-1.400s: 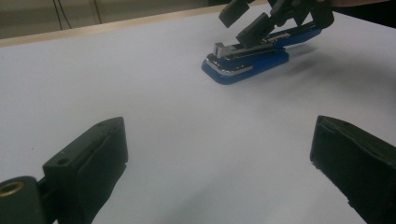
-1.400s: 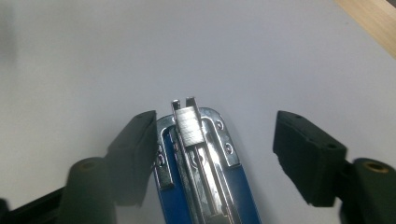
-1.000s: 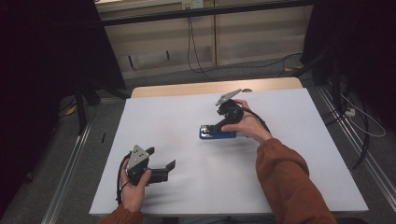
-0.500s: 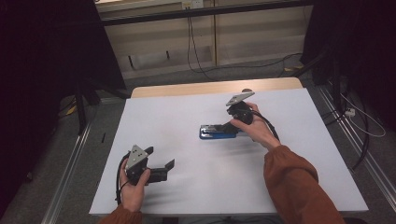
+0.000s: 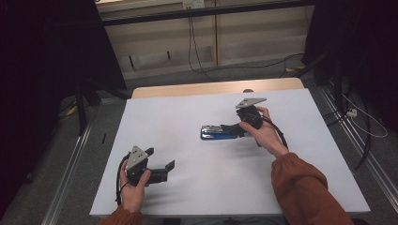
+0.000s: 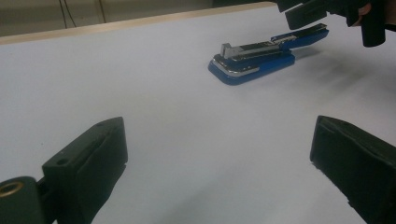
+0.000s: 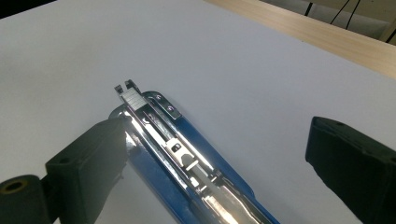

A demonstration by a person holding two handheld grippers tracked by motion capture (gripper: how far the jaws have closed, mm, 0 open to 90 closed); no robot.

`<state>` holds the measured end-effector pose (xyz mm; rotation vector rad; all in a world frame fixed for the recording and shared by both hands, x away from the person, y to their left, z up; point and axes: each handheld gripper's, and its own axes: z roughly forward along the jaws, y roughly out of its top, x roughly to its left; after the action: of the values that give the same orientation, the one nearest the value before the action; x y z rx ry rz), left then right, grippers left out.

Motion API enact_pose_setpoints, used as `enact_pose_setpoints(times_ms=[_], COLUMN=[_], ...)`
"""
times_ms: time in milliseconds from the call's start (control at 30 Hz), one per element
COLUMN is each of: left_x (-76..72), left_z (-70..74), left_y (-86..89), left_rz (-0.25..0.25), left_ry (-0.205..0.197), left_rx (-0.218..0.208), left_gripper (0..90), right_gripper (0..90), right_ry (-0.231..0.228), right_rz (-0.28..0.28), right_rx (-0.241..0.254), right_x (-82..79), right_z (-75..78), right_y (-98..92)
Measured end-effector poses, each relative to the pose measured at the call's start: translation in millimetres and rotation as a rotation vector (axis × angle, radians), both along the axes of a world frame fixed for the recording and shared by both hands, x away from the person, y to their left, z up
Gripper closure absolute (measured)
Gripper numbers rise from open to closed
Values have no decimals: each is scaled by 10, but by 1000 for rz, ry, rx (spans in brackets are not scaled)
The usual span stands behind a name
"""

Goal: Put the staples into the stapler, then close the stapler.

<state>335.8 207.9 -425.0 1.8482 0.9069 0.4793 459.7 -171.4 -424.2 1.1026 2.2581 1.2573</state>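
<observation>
Now my right tool (image 5: pixel 233 127) is up by the blue stapler (image 5: pixel 218 133), and its jaws are spread wide with nothing between them. From the high view the stapler lies flat near the middle of the white bench (image 5: pixel 291 187), a bit toward 1 o'clock. My right tool sits over its 3 o'clock end. In the right gripper view one black jaw is just beside the stapler's (image 7: pixel 187 163) shiny side, and the other jaw is well apart from it over bare bench. I cannot tell if the near jaw is touching it.

My left tool (image 5: pixel 165 169) is down at 7 o'clock, well apart from the stapler. Its jaws are spread wide too, and it holds nothing. In the left gripper view the stapler (image 6: pixel 254 58) lies far off, past both jaws.

I think the stapler is hard and a bit heavy for its size. It has a metal top and a blue base. It will not bend or squash. The shiny metal looks slippery, so a pinch there could slide off. The top arm is on a hinge, so a squeeze from above could push it down or fire a staple.

I would take it by its two long sides, around the middle, on the blue part.
</observation>
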Motion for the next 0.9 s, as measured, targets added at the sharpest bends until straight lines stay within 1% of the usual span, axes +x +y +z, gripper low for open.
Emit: enact_pose_setpoints(times_ms=[67, 100, 167, 267, 333, 367, 400, 500, 533, 567, 600, 667, 733, 800, 833, 867, 900], left_x=[12, 15, 16, 16, 10, 4, -6, -16, -11, -4, 2, 10, 2, 2, 6, 13, 18], left_z=[2, 5, 5, 5, 11, 20, 27, 32, 28, 24, 15, 9, 7, 4, 1, 0, -6], left_y=[-2, -4, -12, -12, -17, -16, -28, -45, -47, -43, -46, -42, -49, -59, -61, -55, -53], left_rz=[-7, -8, -7, -5, 0, -4, -4, -13, -10, -6, -1, -8, -8, -7, -4, -8, -10], left_ry=[-3, -6, -6, -7, -7, -13, -18, -26, -22, -18, -13, -7, -5, -7, -5, -4, 0], left_rx=[-5, 3, 0, 1, -4, 2, -5, -3, -3, 6, 0, 3, 10, 8, 6, 15, 11], left_gripper=[43, 43, 43, 43, 43, 43, 43, 43, 43, 43, 43, 43, 48, 46, 46, 46, 46], right_gripper=[58, 55, 51, 48, 44, 47, 47, 48, 47, 47, 47, 46, 47, 44, 42, 40, 40], right_ry=[-15, -20, -29, -52, -51, -55, -60, -66, -72, -78, -78, -94, -100, -93, -94, -104, -104], right_rz=[3, -1, -8, -39, -62, -77, -86, -113, -120, -128, -137, -151, -164, -178, -185, -192, -193], right_rx=[11, 14, 8, 5, -8, -20, -24, -5, -4, 0, 6, 10, 23, 43, 44, 43, 46], right_x=[-33, -49, -88, -164, -204, -221, -237, -278, -297, -315, -335, -373, -405, -426, -435, -445, -455], right_z=[13, 18, 25, 29, 26, 20, 11, -12, -18, -24, -28, -28, -27, -27, -24, -22, -19], right_y=[-8, -11, -18, -43, -66, -81, -96, -167, -190, -212, -232, -272, -310, -348, -360, -375, -391])
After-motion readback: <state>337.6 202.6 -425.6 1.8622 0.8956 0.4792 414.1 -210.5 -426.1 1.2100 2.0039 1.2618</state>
